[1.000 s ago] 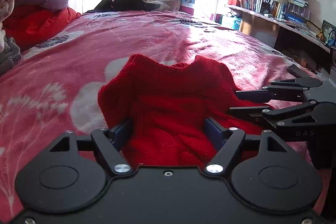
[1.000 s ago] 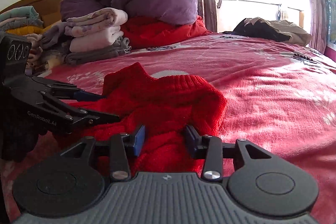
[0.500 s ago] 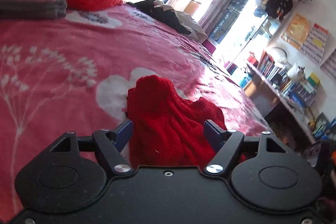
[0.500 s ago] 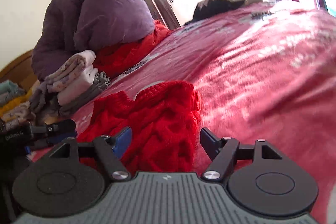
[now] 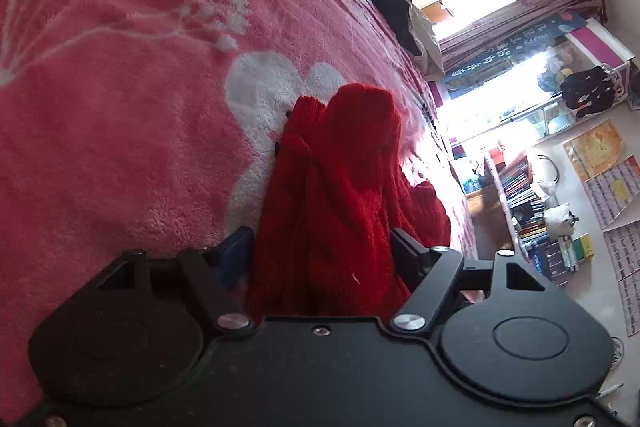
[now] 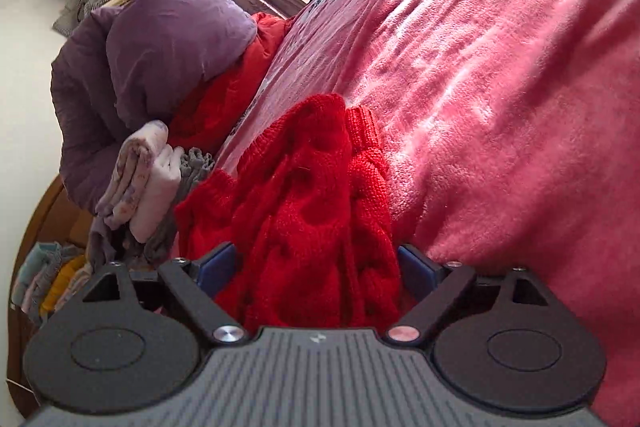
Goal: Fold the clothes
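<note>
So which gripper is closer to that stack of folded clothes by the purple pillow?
Right. The right gripper, with the red sweater between its fingers, has the folded stack just ahead to its left. The left gripper view doesn't show it.

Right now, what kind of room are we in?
Most likely a bedroom: a bed with a fluffy pink blanket, a stack of folded clothes by the wooden headboard, and a crowded bookshelf.
</note>
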{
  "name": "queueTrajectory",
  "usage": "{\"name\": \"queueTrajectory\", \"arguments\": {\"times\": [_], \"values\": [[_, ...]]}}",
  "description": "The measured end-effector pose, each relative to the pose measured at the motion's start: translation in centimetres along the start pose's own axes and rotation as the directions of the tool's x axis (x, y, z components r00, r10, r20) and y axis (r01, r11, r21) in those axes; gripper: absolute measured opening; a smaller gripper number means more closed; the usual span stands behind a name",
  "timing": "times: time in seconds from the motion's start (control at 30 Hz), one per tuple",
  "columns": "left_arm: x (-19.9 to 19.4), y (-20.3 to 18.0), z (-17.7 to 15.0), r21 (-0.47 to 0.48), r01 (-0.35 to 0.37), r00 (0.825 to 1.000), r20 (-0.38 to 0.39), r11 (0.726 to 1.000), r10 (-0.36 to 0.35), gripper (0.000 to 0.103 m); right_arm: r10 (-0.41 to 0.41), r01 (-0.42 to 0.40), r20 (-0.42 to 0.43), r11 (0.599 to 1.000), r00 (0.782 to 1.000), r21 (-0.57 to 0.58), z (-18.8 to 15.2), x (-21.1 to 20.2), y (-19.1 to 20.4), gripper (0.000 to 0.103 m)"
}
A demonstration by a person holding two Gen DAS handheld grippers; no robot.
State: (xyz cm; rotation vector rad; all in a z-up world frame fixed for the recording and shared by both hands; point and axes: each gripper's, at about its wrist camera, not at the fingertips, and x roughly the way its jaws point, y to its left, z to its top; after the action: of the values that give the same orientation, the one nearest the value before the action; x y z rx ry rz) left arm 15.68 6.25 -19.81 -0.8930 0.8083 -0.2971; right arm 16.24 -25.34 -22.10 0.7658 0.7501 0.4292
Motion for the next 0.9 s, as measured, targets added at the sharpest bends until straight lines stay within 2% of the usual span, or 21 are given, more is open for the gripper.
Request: {"name": "queueTrajectory", "arguments": {"times": [0.07,0.23,0.33,0.5,0.63,0.7,0.73,0.77,0.8,0.83,0.9], "values": [[0.2,-0.1,-0.3,-0.019,0.0,1.0,-0.001,1.0,0.0,0.069,0.003,-0.003,-0.003,1.0,1.0,0.004,0.1,0.5,0.1,0.085],[0.0,0.1,-0.6,-0.053,0.006,1.0,-0.011,0.999,-0.006,0.06,0.007,-0.008,0.013,1.0,1.0,0.025,-0.1,0.7,-0.2,0.068],[-0.4,0.3,-0.6,-0.089,0.022,0.999,-0.029,0.996,-0.024,0.054,-0.006,0.005,0.041,1.0,0.999,0.017,-0.6,0.5,0.1,0.062],[-1.4,0.2,-1.2,-0.148,0.044,0.998,-0.037,0.988,-0.05,0.051,0.031,-0.035,0.057,0.997,0.998,0.07,-0.8,-0.4,-0.2,0.055],[-2.9,-1.0,-1.9,-0.127,0.071,0.996,-0.036,0.989,-0.076,0.05,0.051,-0.055,0.072,0.997,0.996,0.056,-0.9,-2.4,0.5,0.053],[-3.2,-1.5,-2.2,-0.108,0.055,0.997,-0.05,0.993,-0.061,0.052,0.05,-0.054,0.083,0.998,0.995,0.043,-0.8,-3.7,1.0,0.053],[-3.1,-1.2,-2.4,-0.103,0.021,0.998,-0.059,0.994,-0.027,0.058,0.038,-0.042,0.08,0.998,0.996,0.044,-0.8,-4.1,1.0,0.055],[-2.8,-0.9,-2.5,-0.1,-0.03,0.998,-0.066,0.995,0.023,0.062,0.011,-0.014,0.069,0.999,0.998,0.047,-1.0,-4.2,0.8,0.06],[-3.1,-0.9,-2.7,-0.094,-0.029,0.998,-0.063,0.995,0.024,0.063,-0.035,0.032,0.053,0.998,0.998,0.051,-1.2,-4.1,0.4,0.072],[-3.4,-0.9,-2.9,-0.089,-0.029,0.998,-0.059,0.996,0.024,0.066,-0.069,0.067,0.043,0.996,0.997,0.054,-1.4,-4.1,0.0,0.077],[-3.7,-1.1,-3.3,-0.079,-0.033,0.998,-0.06,0.996,0.029,0.07,-0.065,0.062,0.056,0.996,0.996,0.061,-1.7,-4.6,-0.5,0.078]]}}
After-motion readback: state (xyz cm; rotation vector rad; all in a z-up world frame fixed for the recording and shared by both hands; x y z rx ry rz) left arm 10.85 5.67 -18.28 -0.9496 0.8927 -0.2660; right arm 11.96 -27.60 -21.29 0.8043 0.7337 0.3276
